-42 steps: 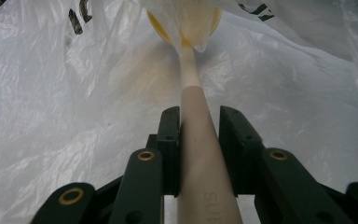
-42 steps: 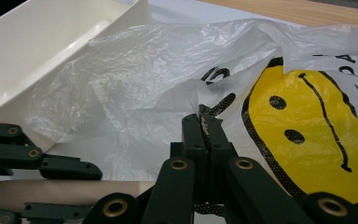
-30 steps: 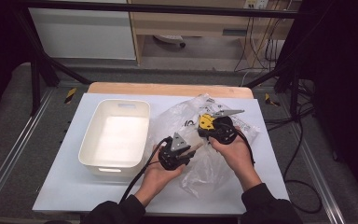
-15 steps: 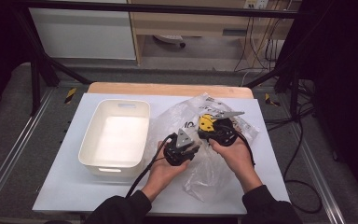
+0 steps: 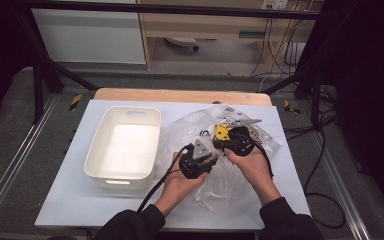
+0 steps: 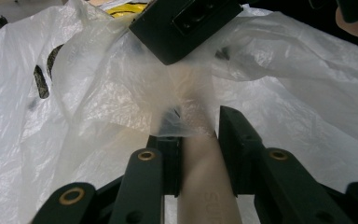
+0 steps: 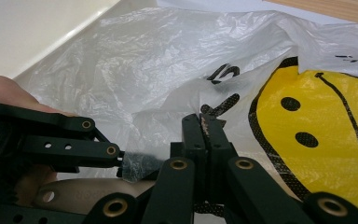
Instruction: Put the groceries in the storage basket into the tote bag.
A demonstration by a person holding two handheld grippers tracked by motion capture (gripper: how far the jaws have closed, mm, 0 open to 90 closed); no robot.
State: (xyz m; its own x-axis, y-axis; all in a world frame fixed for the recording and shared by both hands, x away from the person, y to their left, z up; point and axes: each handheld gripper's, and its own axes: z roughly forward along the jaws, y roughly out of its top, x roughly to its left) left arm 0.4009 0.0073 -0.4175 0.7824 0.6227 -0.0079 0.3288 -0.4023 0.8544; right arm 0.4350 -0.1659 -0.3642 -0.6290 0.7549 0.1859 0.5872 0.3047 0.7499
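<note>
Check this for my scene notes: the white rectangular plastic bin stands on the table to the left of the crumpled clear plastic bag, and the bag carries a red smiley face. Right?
Nearly. The smiley face on the crumpled clear plastic bag is yellow, not red, as the right gripper view shows. The rest stands: in the high view the white rectangular plastic bin is left of the bag.

The left gripper (image 6: 196,140) is clamping a beige flat handle-like piece (image 6: 207,186) whose tip is lying under thin translucent white plastic bag (image 6: 98,93).
</note>
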